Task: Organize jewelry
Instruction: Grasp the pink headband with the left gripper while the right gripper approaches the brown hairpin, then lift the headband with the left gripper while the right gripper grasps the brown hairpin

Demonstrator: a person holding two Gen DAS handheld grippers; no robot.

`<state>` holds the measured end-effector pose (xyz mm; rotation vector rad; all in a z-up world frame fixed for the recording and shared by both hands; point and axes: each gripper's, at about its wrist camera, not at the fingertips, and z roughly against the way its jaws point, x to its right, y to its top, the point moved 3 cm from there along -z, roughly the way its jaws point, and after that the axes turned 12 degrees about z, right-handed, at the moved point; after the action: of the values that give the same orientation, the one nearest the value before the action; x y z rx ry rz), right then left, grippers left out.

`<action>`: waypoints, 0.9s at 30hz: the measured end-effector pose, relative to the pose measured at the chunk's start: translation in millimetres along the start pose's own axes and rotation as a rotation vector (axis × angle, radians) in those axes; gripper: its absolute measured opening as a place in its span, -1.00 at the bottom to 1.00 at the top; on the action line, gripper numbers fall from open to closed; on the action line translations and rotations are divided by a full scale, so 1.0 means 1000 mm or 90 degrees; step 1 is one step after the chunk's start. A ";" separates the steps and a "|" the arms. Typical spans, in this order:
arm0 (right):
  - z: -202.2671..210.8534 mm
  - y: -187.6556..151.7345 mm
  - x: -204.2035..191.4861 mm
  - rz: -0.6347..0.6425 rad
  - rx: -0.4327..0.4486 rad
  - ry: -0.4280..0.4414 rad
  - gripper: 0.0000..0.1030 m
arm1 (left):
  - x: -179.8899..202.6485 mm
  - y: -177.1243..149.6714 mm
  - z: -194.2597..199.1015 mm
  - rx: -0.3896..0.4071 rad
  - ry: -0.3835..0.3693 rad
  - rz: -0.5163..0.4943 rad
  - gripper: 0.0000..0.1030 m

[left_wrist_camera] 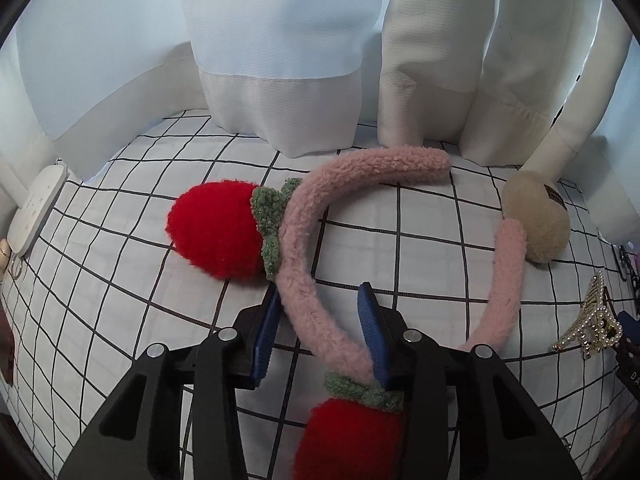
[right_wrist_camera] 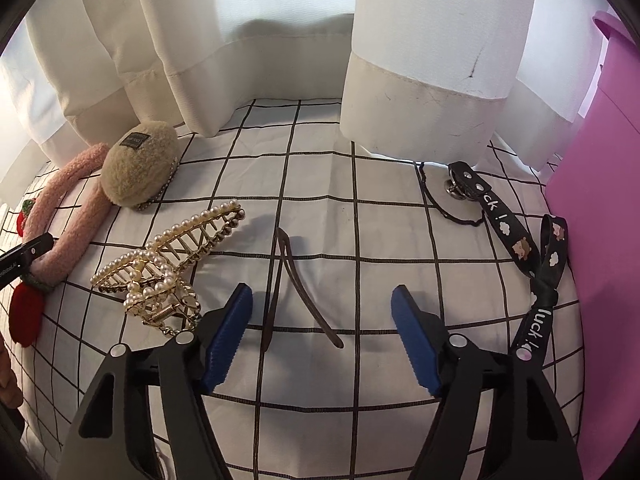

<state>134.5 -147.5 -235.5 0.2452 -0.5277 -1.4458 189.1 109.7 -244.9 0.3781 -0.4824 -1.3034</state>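
Right of the brown hairpin [right_wrist_camera: 298, 292], a black strap [right_wrist_camera: 520, 240] reads "luck !", both grippers gaping: left gripper [left_wrist_camera: 320, 312] straddling the pink headband [left_wrist_camera: 312, 280], right gripper [right_wrist_camera: 322, 312] empty.

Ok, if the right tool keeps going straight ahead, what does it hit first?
Probably the thin brown hair clip lying on the grid cloth between the open right tool's fingers; beyond it, bare cloth up to the curtain.

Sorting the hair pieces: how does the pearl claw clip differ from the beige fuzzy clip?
The pearl claw clip is gold metal with open teeth; the beige fuzzy clip is a solid plush oval. The claw clip lies nearer the right hand-held gripper. Both rest on the checked cloth.
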 end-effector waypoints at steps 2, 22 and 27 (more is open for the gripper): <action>0.002 0.001 -0.007 0.018 -0.001 -0.017 -0.49 | -0.002 -0.003 0.003 -0.001 -0.001 0.008 -0.65; 0.043 -0.007 0.009 -0.014 0.039 0.020 -0.69 | -0.037 0.000 0.053 0.052 -0.013 0.029 -0.82; 0.065 -0.004 0.011 -0.020 0.057 0.027 -0.69 | -0.026 0.001 0.082 0.075 -0.023 0.002 -0.82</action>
<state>100.0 -149.2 -178.6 0.3553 -0.5563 -1.4457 140.7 135.7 -178.4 0.4530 -0.5912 -1.2844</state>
